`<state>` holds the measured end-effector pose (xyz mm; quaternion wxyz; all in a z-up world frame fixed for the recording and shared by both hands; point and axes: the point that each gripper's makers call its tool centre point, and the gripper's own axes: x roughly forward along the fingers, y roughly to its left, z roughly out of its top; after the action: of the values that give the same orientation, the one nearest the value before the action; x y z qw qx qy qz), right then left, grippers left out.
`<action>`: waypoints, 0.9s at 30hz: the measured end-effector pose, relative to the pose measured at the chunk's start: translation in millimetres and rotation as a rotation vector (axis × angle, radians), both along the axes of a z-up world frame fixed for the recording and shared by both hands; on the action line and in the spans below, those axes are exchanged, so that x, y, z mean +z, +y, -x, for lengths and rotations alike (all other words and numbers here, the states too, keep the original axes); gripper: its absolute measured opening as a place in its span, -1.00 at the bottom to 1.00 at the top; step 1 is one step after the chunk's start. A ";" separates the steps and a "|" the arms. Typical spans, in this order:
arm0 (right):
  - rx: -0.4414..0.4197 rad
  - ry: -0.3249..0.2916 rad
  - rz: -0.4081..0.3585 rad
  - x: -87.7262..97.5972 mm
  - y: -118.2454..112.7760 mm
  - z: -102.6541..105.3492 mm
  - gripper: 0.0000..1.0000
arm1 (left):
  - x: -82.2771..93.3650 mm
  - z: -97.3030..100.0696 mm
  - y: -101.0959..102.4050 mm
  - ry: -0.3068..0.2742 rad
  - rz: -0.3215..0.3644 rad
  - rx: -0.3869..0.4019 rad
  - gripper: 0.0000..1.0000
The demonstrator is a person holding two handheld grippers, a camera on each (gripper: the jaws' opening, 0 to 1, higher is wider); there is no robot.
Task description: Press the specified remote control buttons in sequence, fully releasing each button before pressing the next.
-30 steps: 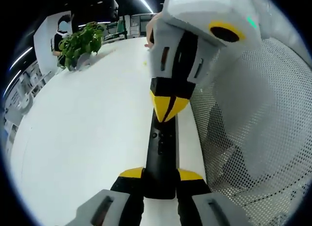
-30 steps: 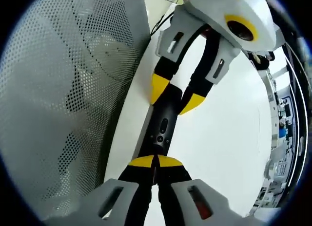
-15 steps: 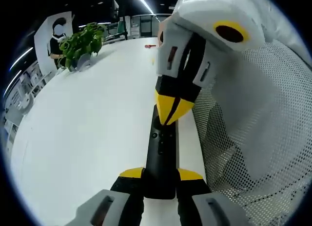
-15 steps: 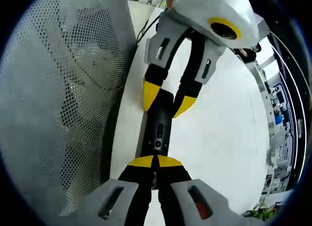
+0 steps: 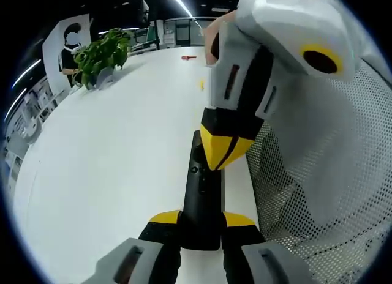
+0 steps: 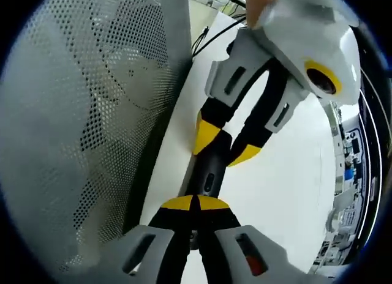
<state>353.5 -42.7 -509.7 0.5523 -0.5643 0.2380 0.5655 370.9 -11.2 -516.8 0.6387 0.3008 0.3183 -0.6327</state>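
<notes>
Far left: potted plant [image 5: 101,54] at the far table edge, a white panel behind it, well apart from the work.
Left: wide bare white table [image 5: 104,161], much open room beside the remote.
Centre: black remote control [image 5: 202,195] lying lengthwise near the table's right edge, near end clamped between the yellow tips of the left gripper [image 5: 202,218].
Above centre: right gripper [image 5: 223,150], tips pressed together, point down on the remote's far half.
Far centre: small red object [image 5: 188,57] and small yellow object [image 5: 201,84] on the table.
Right: white mesh panel [image 5: 318,174] close beside the remote, little clearance.
Room: dark ceiling, strip lights.

Right gripper view, left: mesh panel [image 6: 79,112].
Right gripper view, centre: right gripper [image 6: 196,203] closed over the remote control [image 6: 207,180]; left gripper [image 6: 225,143] straddling its far end.
Right gripper view, right: bare table [image 6: 288,180].
</notes>
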 end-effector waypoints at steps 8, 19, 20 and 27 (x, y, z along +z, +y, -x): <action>0.061 -0.029 0.070 -1.9 1.6 -0.3 -1.00 | 0.0 0.1 0.2 0.002 -0.003 0.002 -0.51; -0.034 0.041 0.039 -3.2 0.4 -0.9 -1.00 | -1.7 -0.8 0.0 0.004 -0.009 0.001 -0.51; -0.048 0.048 0.013 -3.1 0.0 -0.8 -1.00 | -1.9 -0.8 0.1 0.004 -0.008 0.000 -0.51; -0.072 0.149 -0.043 -0.2 -2.1 -4.3 -1.00 | -2.4 -0.1 -0.4 -0.005 -0.018 -0.014 -0.51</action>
<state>357.8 -44.8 -510.0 0.5652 -0.4998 0.2863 0.5906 371.0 -11.6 -519.2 0.6324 0.3101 0.3203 -0.6335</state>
